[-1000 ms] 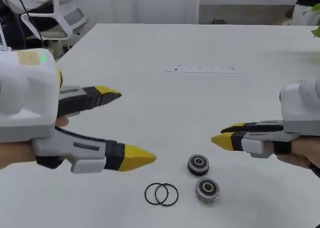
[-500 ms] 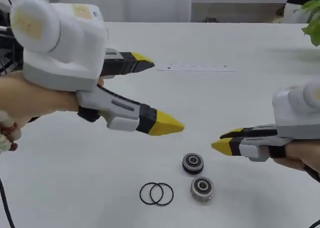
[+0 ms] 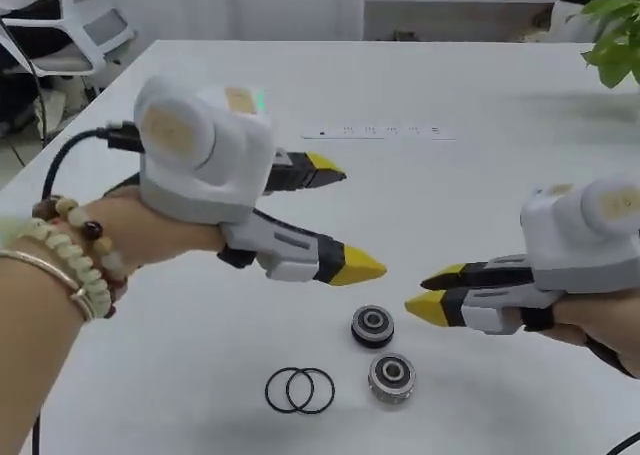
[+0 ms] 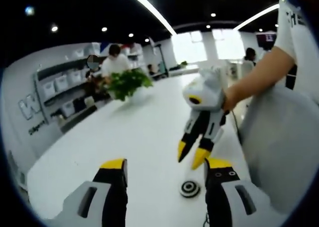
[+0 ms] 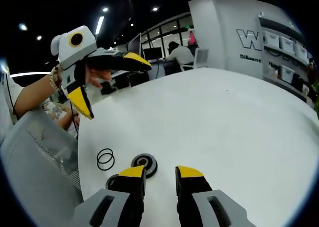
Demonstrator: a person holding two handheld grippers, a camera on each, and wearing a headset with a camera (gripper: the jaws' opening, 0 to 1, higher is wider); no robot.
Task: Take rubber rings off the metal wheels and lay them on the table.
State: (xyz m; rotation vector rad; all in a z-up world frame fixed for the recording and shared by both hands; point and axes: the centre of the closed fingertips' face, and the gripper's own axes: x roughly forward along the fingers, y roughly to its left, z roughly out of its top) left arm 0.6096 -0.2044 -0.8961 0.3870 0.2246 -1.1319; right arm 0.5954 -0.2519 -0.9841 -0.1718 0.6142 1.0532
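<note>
- Head view: on the white table (image 3: 480, 95) two round metal wheels lie flat, hubs upward. The dark-rimmed wheel (image 3: 372, 325) is farther from you, and the silvery wheel (image 3: 391, 377) is just beside it, nearer to you. The two thin black rubber rings (image 3: 300, 390) lie flat and overlapping, to the left of the silvery wheel. Your left gripper (image 3: 350, 220) has its jaws spread wide and holds nothing. Your right gripper (image 3: 432, 292) keeps only a narrow gap, with nothing in it. The dark-rimmed wheel sits between both grippers, a little toward you. I judge the right tips to be the nearer ones. The row of small grey marks (image 3: 380, 131) is too small to read.
- Left gripper view: the dark-rimmed wheel (image 4: 190, 188) lies ahead, close to the jaw on the right side of this view and under the right gripper (image 4: 191, 156). A large letter "W" (image 4: 27, 107) stands on the wall. The line below it is unreadable.
- Right gripper view: the dark-rimmed wheel (image 5: 144, 163) is just beside the left jaw tip, so it lies left of the gap. The black rubber rings (image 5: 104, 158) are farther left. The wall shows a big "W" (image 5: 246, 37); I cannot read the smaller text below it.
</note>
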